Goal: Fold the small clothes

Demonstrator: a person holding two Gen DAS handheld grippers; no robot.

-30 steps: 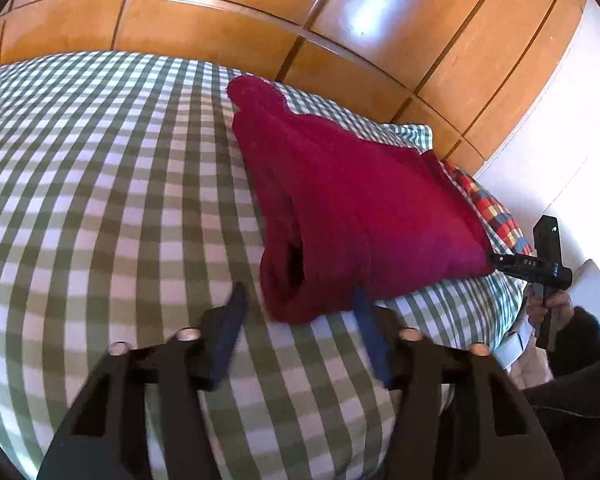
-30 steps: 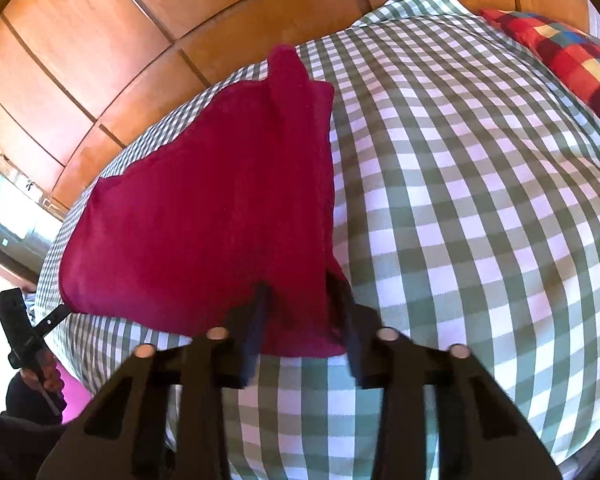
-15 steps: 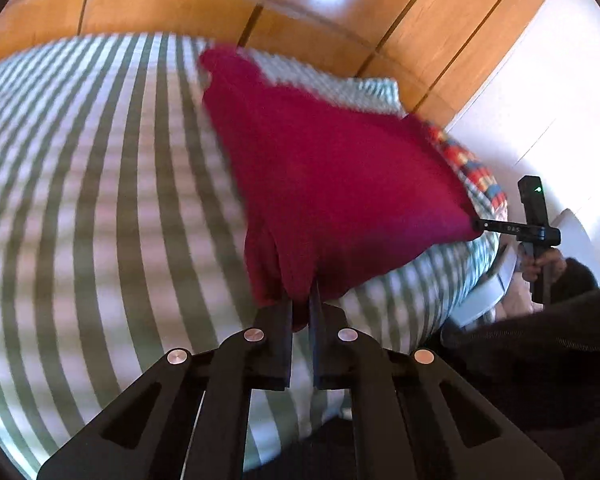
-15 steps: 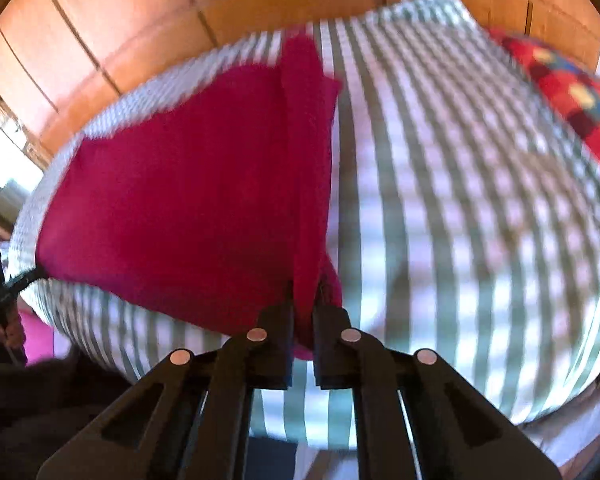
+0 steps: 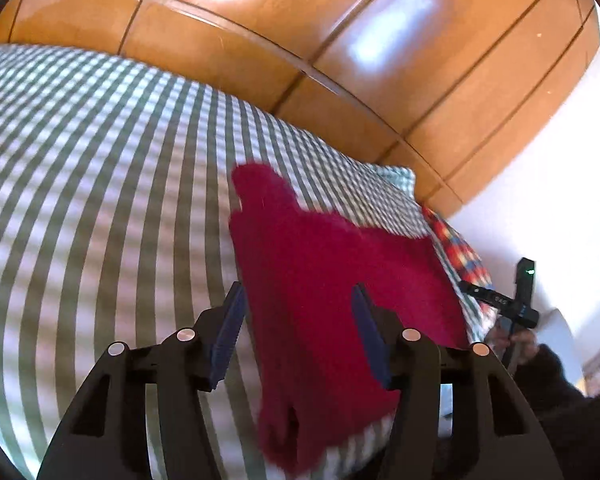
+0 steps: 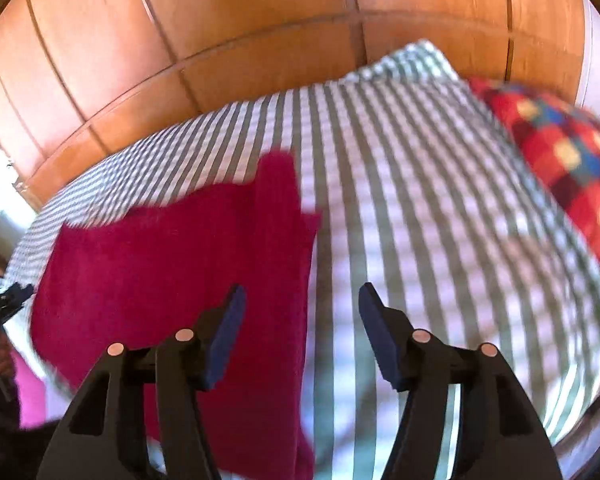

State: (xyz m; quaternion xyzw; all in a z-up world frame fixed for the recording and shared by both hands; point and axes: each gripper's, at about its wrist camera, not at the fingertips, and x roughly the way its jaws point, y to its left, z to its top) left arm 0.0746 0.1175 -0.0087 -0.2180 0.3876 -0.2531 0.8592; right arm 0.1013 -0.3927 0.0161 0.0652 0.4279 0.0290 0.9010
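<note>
A dark red knitted garment point(image 5: 332, 280) lies on the green-and-white checked bed point(image 5: 100, 184), its near edge hanging over the bed's front. My left gripper point(image 5: 298, 320) is open, with its fingers either side of the garment's near left part and holding nothing. In the right wrist view the same garment point(image 6: 172, 264) lies left of centre, one narrow part reaching up the bed. My right gripper point(image 6: 300, 320) is open above the garment's right edge and the bedcover point(image 6: 420, 208). The right gripper point(image 5: 500, 302) also shows in the left wrist view, far right.
A wooden panelled wall point(image 5: 340, 40) runs behind the bed. A red, blue and yellow checked pillow point(image 6: 560, 160) lies at the bed's right end, next to a green checked pillow point(image 6: 412, 64). A white wall point(image 5: 540, 184) stands to the right.
Half a second ago both grippers were shut on the garment's near edge. Both have opened and let it go, and both views now look higher up the wall.
</note>
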